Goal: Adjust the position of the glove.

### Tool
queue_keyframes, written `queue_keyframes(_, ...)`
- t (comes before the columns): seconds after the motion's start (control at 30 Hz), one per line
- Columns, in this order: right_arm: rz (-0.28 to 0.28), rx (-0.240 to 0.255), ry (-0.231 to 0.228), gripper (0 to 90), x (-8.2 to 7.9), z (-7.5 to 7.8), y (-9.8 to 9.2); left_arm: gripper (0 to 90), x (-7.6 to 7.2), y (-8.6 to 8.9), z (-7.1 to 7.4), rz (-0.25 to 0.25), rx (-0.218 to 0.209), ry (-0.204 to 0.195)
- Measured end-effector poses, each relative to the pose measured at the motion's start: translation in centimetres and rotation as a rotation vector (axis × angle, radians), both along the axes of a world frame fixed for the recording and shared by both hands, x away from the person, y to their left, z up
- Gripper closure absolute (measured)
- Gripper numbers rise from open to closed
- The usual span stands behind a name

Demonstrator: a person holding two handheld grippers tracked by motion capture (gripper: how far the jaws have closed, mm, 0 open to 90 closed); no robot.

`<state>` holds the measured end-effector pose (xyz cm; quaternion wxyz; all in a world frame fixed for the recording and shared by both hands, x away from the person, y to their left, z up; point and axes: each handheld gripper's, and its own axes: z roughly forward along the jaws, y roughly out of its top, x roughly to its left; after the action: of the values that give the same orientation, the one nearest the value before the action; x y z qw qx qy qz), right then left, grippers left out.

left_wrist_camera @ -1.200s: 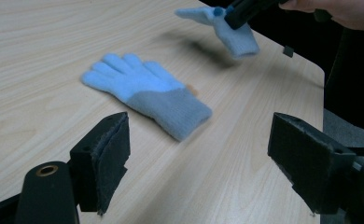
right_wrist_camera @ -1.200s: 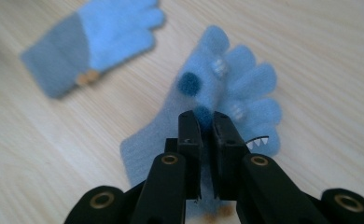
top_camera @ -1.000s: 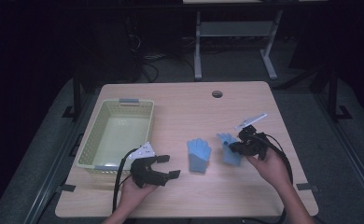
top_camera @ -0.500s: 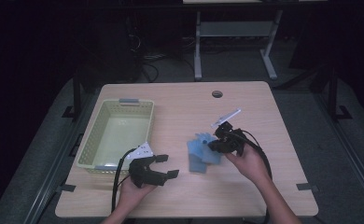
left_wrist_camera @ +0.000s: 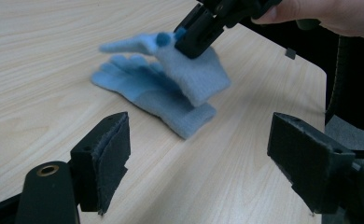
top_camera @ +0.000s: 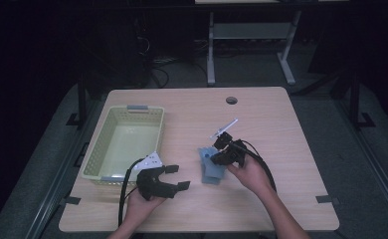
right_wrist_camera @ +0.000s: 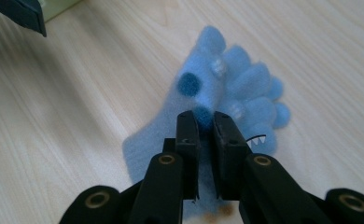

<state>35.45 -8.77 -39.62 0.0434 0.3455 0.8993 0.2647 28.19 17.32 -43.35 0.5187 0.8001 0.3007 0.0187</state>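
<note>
A light blue glove (top_camera: 215,175) lies flat on the wooden table (top_camera: 281,129), its fingers pointing away from me. My right gripper (top_camera: 211,157) is shut on a second light blue glove (top_camera: 203,153) and holds it just over the first. In the right gripper view the jaws (right_wrist_camera: 206,119) pinch the held glove (right_wrist_camera: 189,98), which has dark blue dots, and the lower glove's fingers (right_wrist_camera: 262,105) stick out past it. In the left gripper view the held glove (left_wrist_camera: 194,70) hangs above the flat one (left_wrist_camera: 143,91). My left gripper (top_camera: 181,177) (left_wrist_camera: 201,135) rests open to their left, nothing between its jaws.
A pale green plastic basket (top_camera: 100,142) stands at the table's left, just behind my left hand. A round cable hole (top_camera: 231,100) is near the far edge. Dark floor and a metal stand (top_camera: 212,45) lie beyond the table.
My right gripper has carried its blue glove leftward, from beside the flat glove to over it. The left gripper has stayed where it was.
</note>
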Motion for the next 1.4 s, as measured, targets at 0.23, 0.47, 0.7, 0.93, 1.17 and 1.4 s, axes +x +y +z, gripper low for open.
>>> queue_keyframes(0.23, -0.007, -0.004, 0.025, 81.2, 0.4, -0.9, 0.5, 21.0, 0.0, 0.0, -0.1, 0.004, -0.004, 0.008)
queue_keyframes(0.47, -0.014, -0.019, 0.050, 75.2, 0.6, -2.4, 0.8, 21.3, 0.0, -0.1, -0.1, 0.003, -0.001, 0.012)
queue_keyframes(0.7, -0.035, 0.016, 0.023, 70.9, 0.3, -1.9, 0.5, 23.8, 0.0, -0.2, -0.2, 0.007, 0.001, 0.027)
queue_keyframes(0.93, -0.027, 0.041, 0.052, 80.5, 0.2, -2.8, 0.5, 32.8, 0.3, -0.6, -0.4, 0.005, -0.001, 0.069)
queue_keyframes(1.17, -0.051, 0.063, 0.080, 76.0, 0.6, -4.2, 0.2, 36.9, 0.7, -1.0, -0.8, 0.009, 0.002, 0.136)
queue_keyframes(1.4, -0.101, 0.129, 0.072, 62.1, -0.1, -3.4, -1.5, 36.8, 1.5, -1.9, -1.0, 0.025, 0.007, 0.198)
